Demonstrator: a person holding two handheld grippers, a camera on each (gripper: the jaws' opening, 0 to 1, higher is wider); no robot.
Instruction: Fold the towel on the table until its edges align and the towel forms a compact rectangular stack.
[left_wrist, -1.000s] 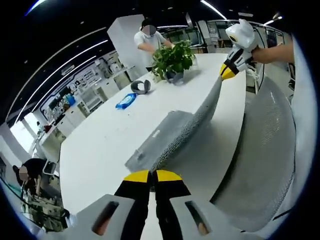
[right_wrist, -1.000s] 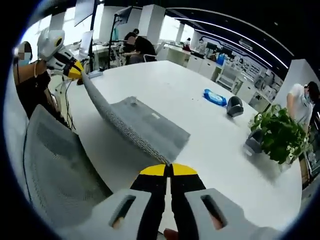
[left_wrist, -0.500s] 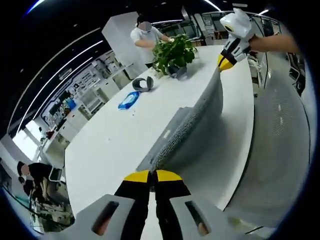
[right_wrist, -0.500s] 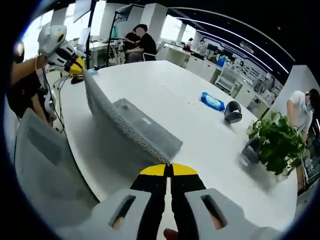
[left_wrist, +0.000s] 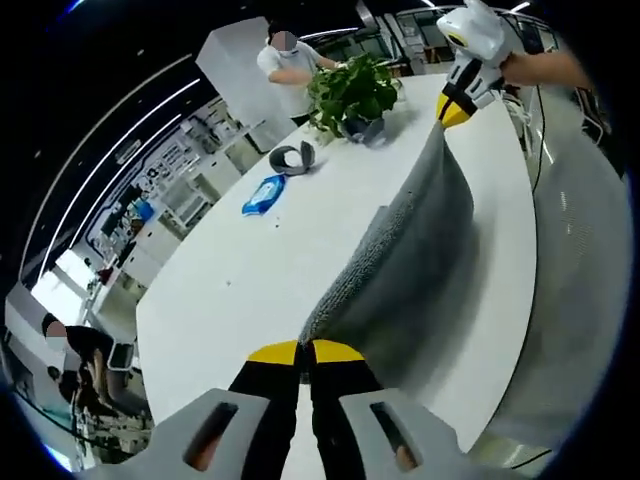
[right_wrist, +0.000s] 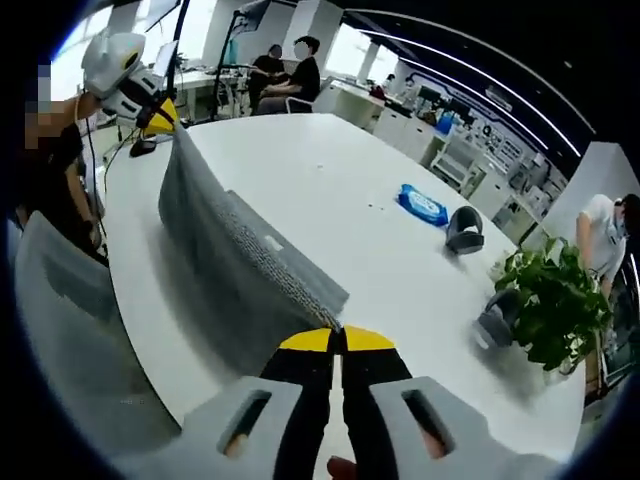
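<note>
Since the earlier pictures, both grippers have lifted their corners higher, and the grey towel (left_wrist: 410, 250) now hangs as a taller curtain over the white table (left_wrist: 230, 290), with less of it lying flat. In the left gripper view, the left gripper (left_wrist: 305, 352) has its yellow-tipped jaws closed together on one corner of the towel, which rises straight from the tips and stretches away to the right gripper (left_wrist: 453, 108) near the top of the picture, where the other corner is pinched. In the right gripper view, the right gripper (right_wrist: 335, 340) likewise has its jaws pressed on a towel (right_wrist: 215, 255) corner, and the taut top edge runs off to the left gripper (right_wrist: 163, 115) at the upper left. The towel's lower part still touches the table (right_wrist: 330, 190), with a small pale tag on it; no writing on the tag can be read.

Well apart from the towel on the table lie a blue packet (right_wrist: 421, 205), a grey headset-like object (right_wrist: 463, 229) and a potted plant (right_wrist: 548, 310). A grey mesh chair back (left_wrist: 575, 290) stands just beside the table edge. No brand or lettering is legible anywhere.
</note>
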